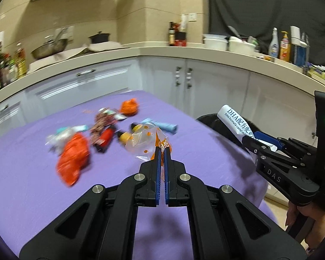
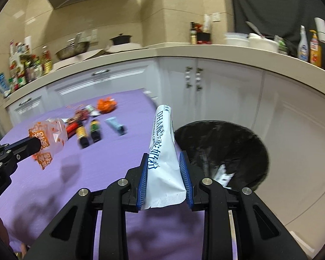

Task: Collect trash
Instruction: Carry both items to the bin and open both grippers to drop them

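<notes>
My left gripper [image 1: 162, 151] is shut on a clear plastic bag with orange print [image 1: 144, 139], held just above the purple tablecloth [image 1: 32, 173]; from the right wrist the same bag [image 2: 52, 135] hangs from that gripper [image 2: 40, 145] at the left. My right gripper [image 2: 165, 164] is shut on a white sachet with blue lettering [image 2: 162, 149], which points up and away, next to the black bin [image 2: 227, 149]. From the left wrist, the sachet [image 1: 234, 121] and right gripper [image 1: 256, 142] show at the right edge. Loose wrappers lie in a pile [image 1: 101, 130].
On the cloth lie an orange crumpled wrapper [image 1: 72, 160], another orange one [image 1: 130, 107], a red packet [image 1: 105, 139], small dark bottles [image 2: 88, 133] and a blue tube [image 2: 116, 125]. White cabinets [image 2: 205, 86] and a cluttered counter [image 1: 205, 52] stand behind. A white scrap [image 2: 224, 174] lies in the bin.
</notes>
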Tool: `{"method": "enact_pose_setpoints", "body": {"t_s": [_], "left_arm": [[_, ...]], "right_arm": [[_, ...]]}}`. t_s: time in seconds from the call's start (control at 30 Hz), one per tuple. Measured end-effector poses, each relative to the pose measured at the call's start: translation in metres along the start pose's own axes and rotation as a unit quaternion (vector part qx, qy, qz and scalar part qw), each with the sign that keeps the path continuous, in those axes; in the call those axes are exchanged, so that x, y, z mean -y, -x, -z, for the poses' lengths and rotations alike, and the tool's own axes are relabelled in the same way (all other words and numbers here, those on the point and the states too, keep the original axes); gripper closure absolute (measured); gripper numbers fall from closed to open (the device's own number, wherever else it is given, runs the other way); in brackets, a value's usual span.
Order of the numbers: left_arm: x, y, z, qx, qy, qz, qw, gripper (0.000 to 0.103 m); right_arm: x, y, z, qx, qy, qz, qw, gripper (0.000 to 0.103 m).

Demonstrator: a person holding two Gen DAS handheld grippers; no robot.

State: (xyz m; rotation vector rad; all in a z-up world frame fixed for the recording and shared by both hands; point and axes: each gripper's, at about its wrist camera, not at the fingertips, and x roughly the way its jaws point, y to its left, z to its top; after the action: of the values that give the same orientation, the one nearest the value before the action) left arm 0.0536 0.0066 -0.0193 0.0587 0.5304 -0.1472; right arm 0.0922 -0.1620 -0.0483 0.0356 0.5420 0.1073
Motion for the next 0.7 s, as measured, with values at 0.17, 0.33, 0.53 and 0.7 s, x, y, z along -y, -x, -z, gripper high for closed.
{"method": "enact_pose_setpoints", "body": {"t_s": [0.17, 0.33, 0.53, 0.7], "left_arm": [[0.033, -0.028, -0.021, 0.003, -0.021, 0.032, 0.9993, 0.1], [0.069, -0.064, -0.04, 0.0, -0.044, 0.056, 0.9975, 0.1], [0.104, -0.107, -0.05, -0.016, -0.063, 0.069, 0.9955, 0.1], [0.117, -0.133, -0.054, -0.032, -0.067, 0.075, 0.9944, 0.1]], "right_arm": [[0.038, -0.009, -0.007, 0.002, -0.021, 0.034, 0.999, 0.074], [0.07, -0.026, -0.012, -0.001, -0.04, 0.055, 0.998, 0.074], [0.095, -0.046, -0.013, -0.008, -0.054, 0.068, 0.996, 0.074], [0.112, -0.063, -0.014, -0.014, -0.067, 0.07, 0.995, 0.074]]}}
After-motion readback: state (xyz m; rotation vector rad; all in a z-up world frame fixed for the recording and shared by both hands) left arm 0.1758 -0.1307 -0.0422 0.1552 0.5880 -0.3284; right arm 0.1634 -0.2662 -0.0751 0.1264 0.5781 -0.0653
